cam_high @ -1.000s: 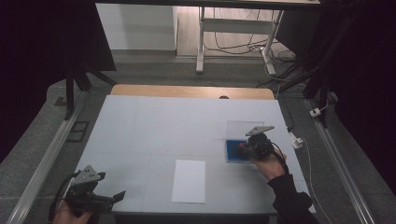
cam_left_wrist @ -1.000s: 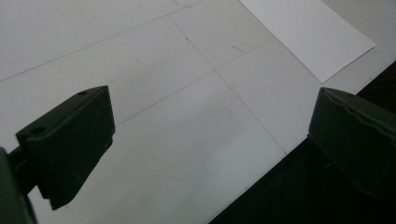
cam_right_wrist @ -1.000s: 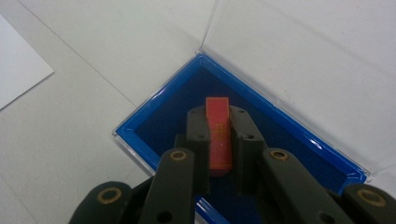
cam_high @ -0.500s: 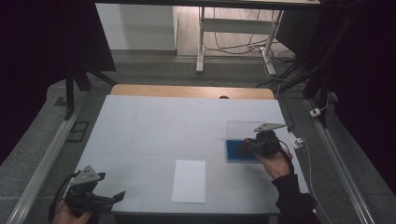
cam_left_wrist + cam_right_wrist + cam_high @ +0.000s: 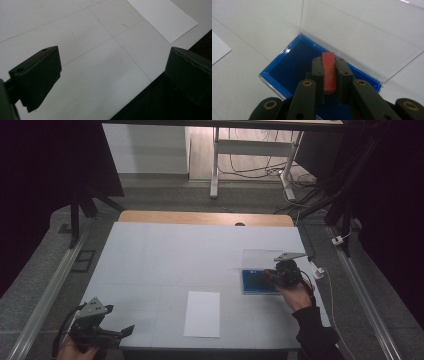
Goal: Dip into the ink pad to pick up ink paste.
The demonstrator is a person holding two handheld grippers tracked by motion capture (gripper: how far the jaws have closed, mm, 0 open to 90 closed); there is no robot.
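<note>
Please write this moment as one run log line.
right gripper: shut on red block | over blue case, clear lid open | left gripper: open, empty

The surface (image 5: 165,255) is pale grey-white, ruled with thin faint lines into large squares, with a tan wooden strip along its far edge. A sheet (image 5: 202,313) on it is plain white. The box (image 5: 287,72) has a bright blue rim and a dark navy lining; its lid (image 5: 362,30) is clear and colourless. The block (image 5: 329,71) over it is orange-red. The right hand-held gripper (image 5: 329,75) is black, with brass-coloured rings on its links. The left hand-held gripper (image 5: 112,77) has matt black jaws, and a grey plate on top in the high view. The floor (image 5: 55,265) is speckled grey.
</note>
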